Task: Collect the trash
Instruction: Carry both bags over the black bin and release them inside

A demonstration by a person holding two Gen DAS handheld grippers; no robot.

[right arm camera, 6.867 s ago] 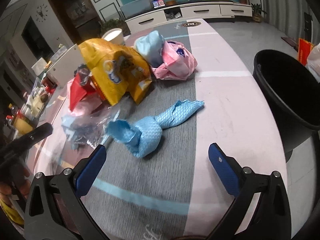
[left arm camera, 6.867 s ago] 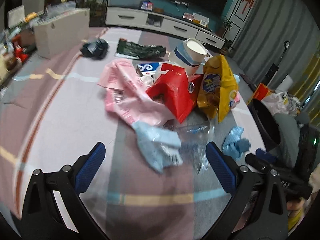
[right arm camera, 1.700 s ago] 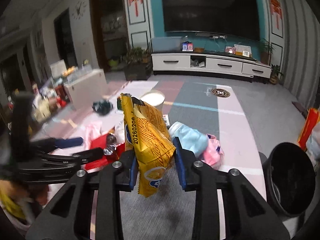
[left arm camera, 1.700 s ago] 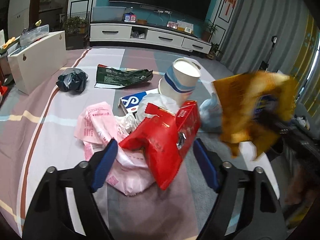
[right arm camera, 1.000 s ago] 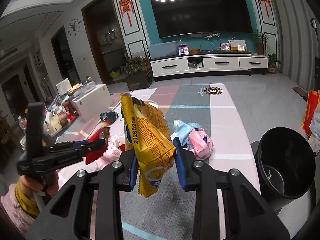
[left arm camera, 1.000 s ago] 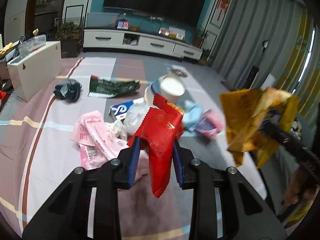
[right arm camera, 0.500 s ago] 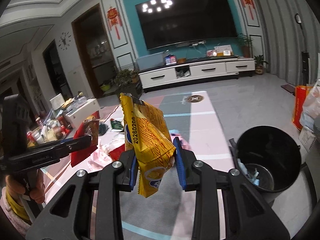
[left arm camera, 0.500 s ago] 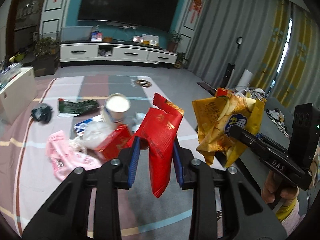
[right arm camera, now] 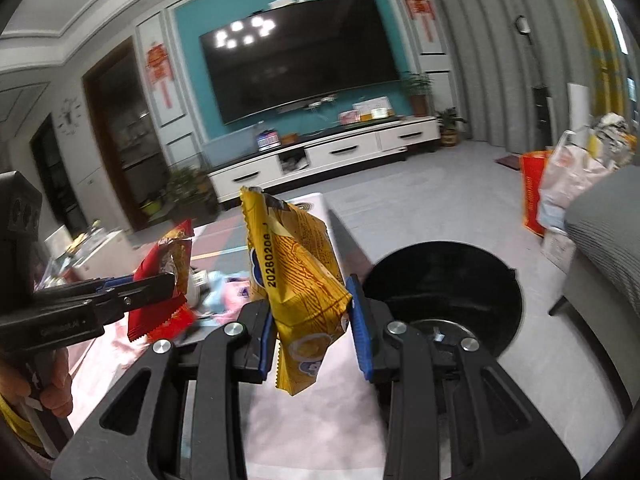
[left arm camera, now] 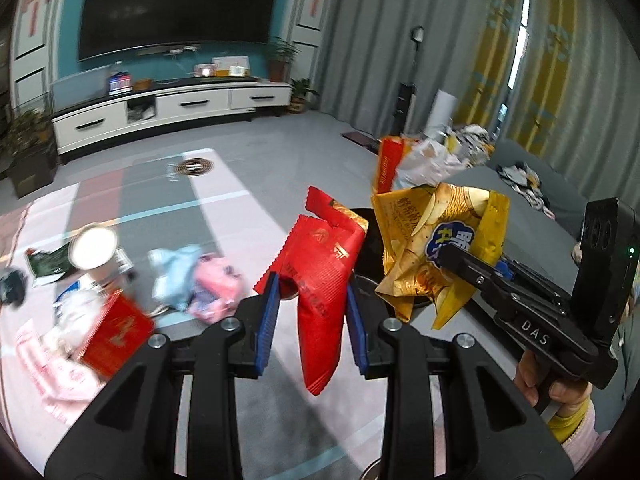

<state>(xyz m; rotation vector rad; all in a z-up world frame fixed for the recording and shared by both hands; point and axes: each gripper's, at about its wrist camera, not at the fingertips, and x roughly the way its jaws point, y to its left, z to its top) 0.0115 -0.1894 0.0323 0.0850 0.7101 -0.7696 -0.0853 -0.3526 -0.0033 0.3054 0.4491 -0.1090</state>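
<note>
My left gripper (left arm camera: 311,322) is shut on a red snack wrapper (left arm camera: 320,280) and holds it in the air above the table's right side. My right gripper (right arm camera: 314,330) is shut on a yellow chip bag (right arm camera: 298,280), held up just left of a black trash bin (right arm camera: 444,292) that stands on the floor past the table edge. The yellow bag (left arm camera: 432,248) and right gripper also show in the left wrist view, to the right of the red wrapper. The bin is mostly hidden there behind both wrappers. The red wrapper (right arm camera: 168,276) shows in the right wrist view at left.
On the table (left arm camera: 160,204) lie a paper cup (left arm camera: 93,249), a red box (left arm camera: 114,330), pink wrappers (left arm camera: 56,372), a blue and pink bundle (left arm camera: 196,280), a green packet (left arm camera: 48,266) and a black wad (left arm camera: 12,285). A grey sofa (right arm camera: 608,240) and bags (right arm camera: 560,184) stand right of the bin.
Both grippers have swung right toward the bin, each still holding its wrapper. The trash pile has slid to the left of the left wrist view and the bin looms larger.
</note>
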